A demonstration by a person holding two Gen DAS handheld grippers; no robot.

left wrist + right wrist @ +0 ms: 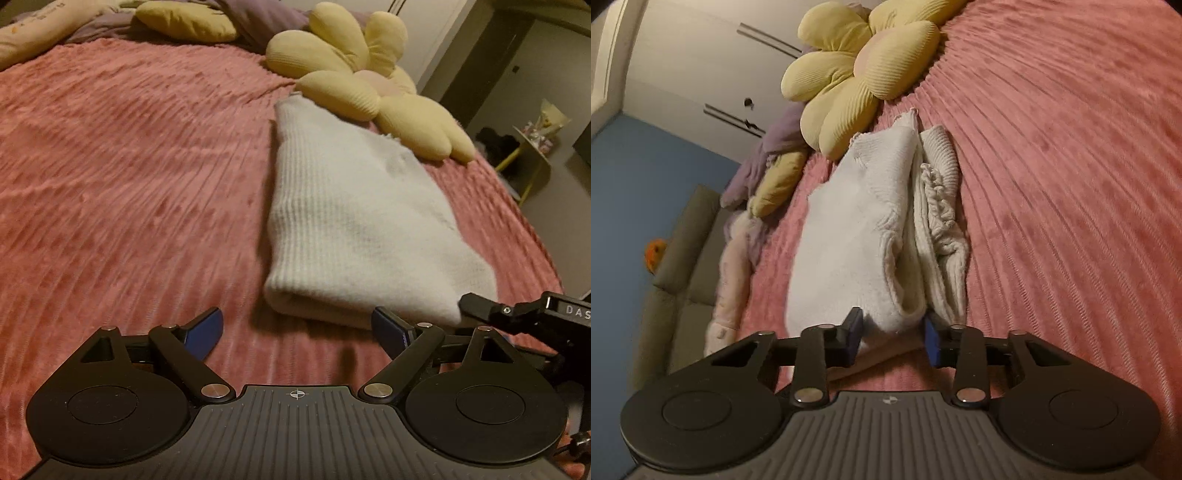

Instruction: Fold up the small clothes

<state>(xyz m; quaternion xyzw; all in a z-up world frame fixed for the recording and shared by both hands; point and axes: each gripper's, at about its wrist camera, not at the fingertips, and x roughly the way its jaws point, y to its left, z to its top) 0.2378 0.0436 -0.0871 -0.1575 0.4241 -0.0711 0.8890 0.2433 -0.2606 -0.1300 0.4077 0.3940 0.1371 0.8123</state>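
On the pink ribbed bedspread (pixel 129 166), just below the yellow flower pillow (pixel 351 74), lies a folded white knit sweater (pixel 351 221), soft, light and floppy, so I'd pinch its thick folded near edge, where the left gripper (pixel 297 332) gapes empty and the right gripper (pixel 894 339) sits half open around a corner, apparently not squeezing.

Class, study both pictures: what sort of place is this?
Most likely a bedroom: a pink ribbed plush bedspread, a yellow flower-shaped cushion and a folded white knitted garment lying on it.

The left tongs (pixel 297 330) are wide open and point down. The right tongs (pixel 893 338) are partly open.
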